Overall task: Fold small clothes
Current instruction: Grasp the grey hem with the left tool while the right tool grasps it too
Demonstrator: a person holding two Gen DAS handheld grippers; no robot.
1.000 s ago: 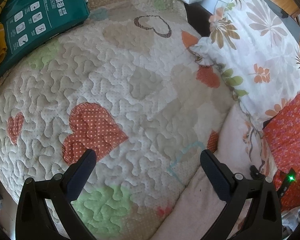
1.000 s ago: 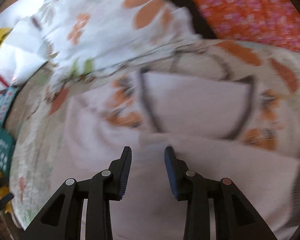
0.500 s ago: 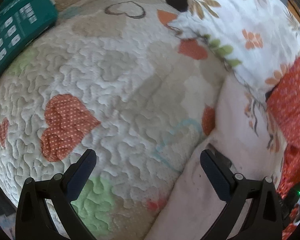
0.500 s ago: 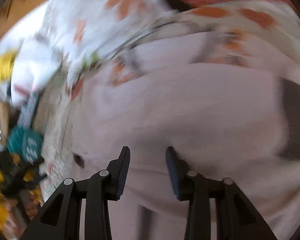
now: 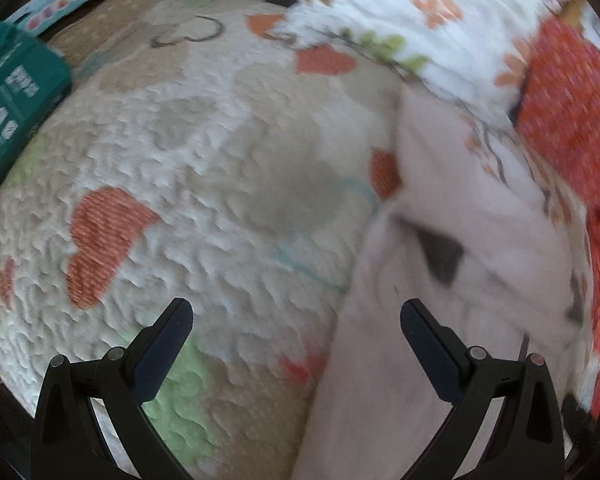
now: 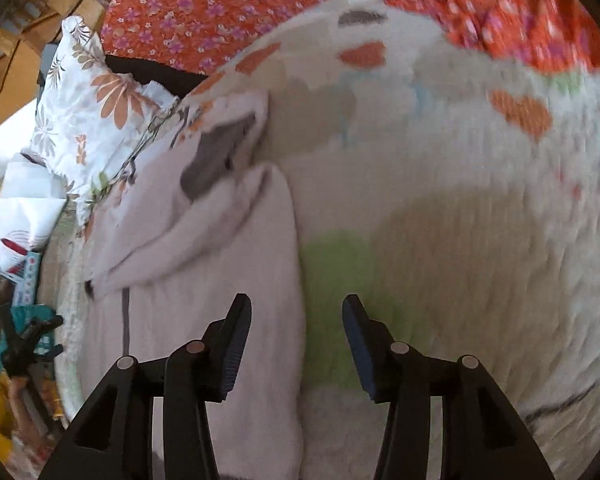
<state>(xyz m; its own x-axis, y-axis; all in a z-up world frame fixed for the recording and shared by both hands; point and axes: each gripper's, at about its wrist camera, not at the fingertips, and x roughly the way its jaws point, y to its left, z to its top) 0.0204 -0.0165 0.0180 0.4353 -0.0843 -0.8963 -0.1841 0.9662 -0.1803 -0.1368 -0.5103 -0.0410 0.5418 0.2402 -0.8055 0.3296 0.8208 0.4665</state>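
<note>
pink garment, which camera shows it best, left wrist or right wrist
The right wrist view shows the pink garment best: nearly its whole length lies on the quilt, with its grey patch and folded flap visible. The left wrist view catches only one blurred side of it at the right edge.

A pale pink garment (image 5: 452, 280) lies on the quilt, filling the 3 to 6 o'clock part of the left wrist view. It is partly folded, one layer turned over another, with a dark grey patch showing in the opening. In the right wrist view it (image 6: 204, 264) spreads from 10 to 7 o'clock.
</note>
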